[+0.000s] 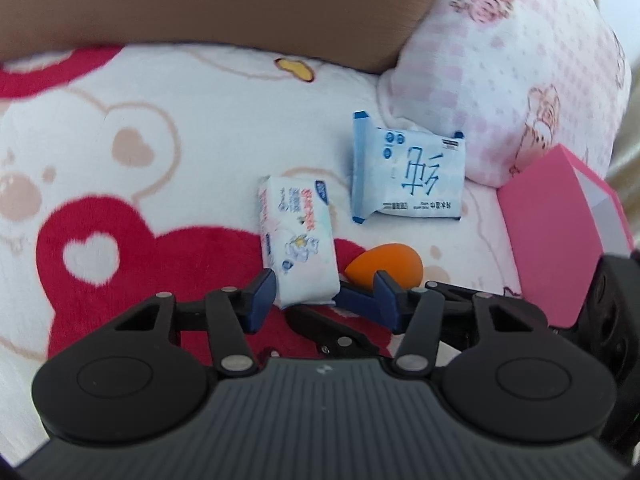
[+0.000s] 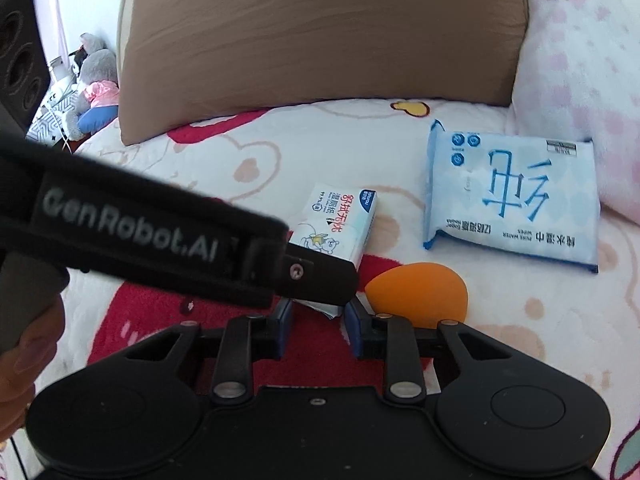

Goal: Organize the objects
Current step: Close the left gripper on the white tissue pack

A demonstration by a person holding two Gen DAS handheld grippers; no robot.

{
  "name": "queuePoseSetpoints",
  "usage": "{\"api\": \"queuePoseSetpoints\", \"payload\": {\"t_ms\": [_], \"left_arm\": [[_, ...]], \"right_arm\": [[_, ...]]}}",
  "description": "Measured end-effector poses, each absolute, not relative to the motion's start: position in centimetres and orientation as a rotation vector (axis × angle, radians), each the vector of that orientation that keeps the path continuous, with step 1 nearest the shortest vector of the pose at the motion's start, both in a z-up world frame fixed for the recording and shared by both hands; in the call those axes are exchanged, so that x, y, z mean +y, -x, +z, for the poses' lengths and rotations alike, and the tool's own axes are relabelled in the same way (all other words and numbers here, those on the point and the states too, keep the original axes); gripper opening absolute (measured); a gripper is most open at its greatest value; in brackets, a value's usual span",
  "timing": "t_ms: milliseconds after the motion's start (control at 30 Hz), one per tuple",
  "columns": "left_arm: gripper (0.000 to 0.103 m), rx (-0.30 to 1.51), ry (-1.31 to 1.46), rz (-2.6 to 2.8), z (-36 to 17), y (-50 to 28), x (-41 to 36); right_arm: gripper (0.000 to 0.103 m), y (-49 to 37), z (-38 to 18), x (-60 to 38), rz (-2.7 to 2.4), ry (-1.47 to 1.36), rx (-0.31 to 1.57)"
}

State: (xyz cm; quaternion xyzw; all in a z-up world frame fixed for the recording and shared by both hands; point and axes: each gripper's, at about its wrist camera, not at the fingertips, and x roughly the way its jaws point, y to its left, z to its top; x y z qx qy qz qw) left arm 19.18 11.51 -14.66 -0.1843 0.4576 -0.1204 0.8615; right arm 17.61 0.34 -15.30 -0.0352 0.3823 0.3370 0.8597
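Note:
A small white tissue pack [image 1: 298, 240] [image 2: 340, 220] lies on the bear-print blanket [image 1: 180, 128]. Its near end sits between the jaws of my left gripper [image 1: 324, 290], which stands open around it. The left pad is at the pack's edge, and the right pad is against a blue finger [image 1: 354, 298] of the other gripper. My right gripper [image 2: 320, 316] is shut on the pack's near corner, mostly hidden under the left gripper's black finger [image 2: 320, 276]. An orange egg-shaped sponge [image 1: 364, 266] [image 2: 420, 292] lies just right of the pack, outside both grips. A larger blue wipes pack [image 1: 412, 176] [image 2: 512, 196] lies farther back.
A brown pillow [image 2: 320, 32] and a pink flowered pillow [image 1: 500, 80] line the back of the bed. A pink box [image 1: 552, 232] stands at the right. A grey plush toy [image 2: 94, 80] sits beyond the bed's left edge. A hand [image 2: 24, 352] holds the left gripper.

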Motion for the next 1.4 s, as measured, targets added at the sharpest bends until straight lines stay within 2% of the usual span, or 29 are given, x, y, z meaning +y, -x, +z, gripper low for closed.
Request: {"api": "queuePoseSetpoints", "payload": {"t_ms": [267,433,600,833,900,1000,1067,1100,1133,1233,1300,1400], "left_arm": [[0.044,0.961,0.553,-0.211,-16.8,-18.5,13.1],[0.044,0.993,0.559,-0.22,-16.5,-17.0,12.7],[0.044,1.124,0.66,-0.235,-17.2,-15.0,12.1],[0.044,1.128,0.586,-0.207,-16.5,-14.1,11.3],[0.045,1.105,0.528,-0.196,-16.2,-14.3,11.3],[0.047,1.068,0.464,-0.176,-16.1,-15.2,11.4],[0.042,1.058,0.502,-0.173,-16.3,-15.7,11.7],[0.033,1.047,0.508,-0.186,-16.3,-15.8,11.7],[0.028,1.04,0.495,-0.2,-16.2,-15.8,11.5],[0.026,1.044,0.445,-0.203,-16.0,-15.7,10.6],[0.026,1.056,0.438,-0.205,-15.9,-15.7,10.4],[0.026,1.064,0.445,-0.201,-16.0,-15.8,10.4]], "right_arm": [[0.034,-17.0,-15.0,0.1,0.749,0.125,0.784],[0.034,-15.9,-14.5,-0.4,0.785,0.161,0.795],[0.036,-13.8,-13.8,-2.0,0.834,0.214,0.831],[0.038,-12.5,-13.9,-3.1,0.826,0.191,0.878],[0.046,-12.4,-14.0,-3.0,0.783,0.197,0.879],[0.047,-13.0,-14.1,-2.7,0.76,0.178,0.886],[0.05,-12.7,-14.3,-2.5,0.749,0.182,0.873],[0.052,-12.7,-14.5,-2.1,0.743,0.183,0.868],[0.052,-12.7,-14.7,-1.6,0.737,0.182,0.861],[0.056,-12.4,-14.9,-1.3,0.717,0.181,0.85],[0.066,-12.6,-14.6,-1.3,0.722,0.157,0.85],[0.069,-12.5,-14.5,-1.3,0.742,0.129,0.86]]}}
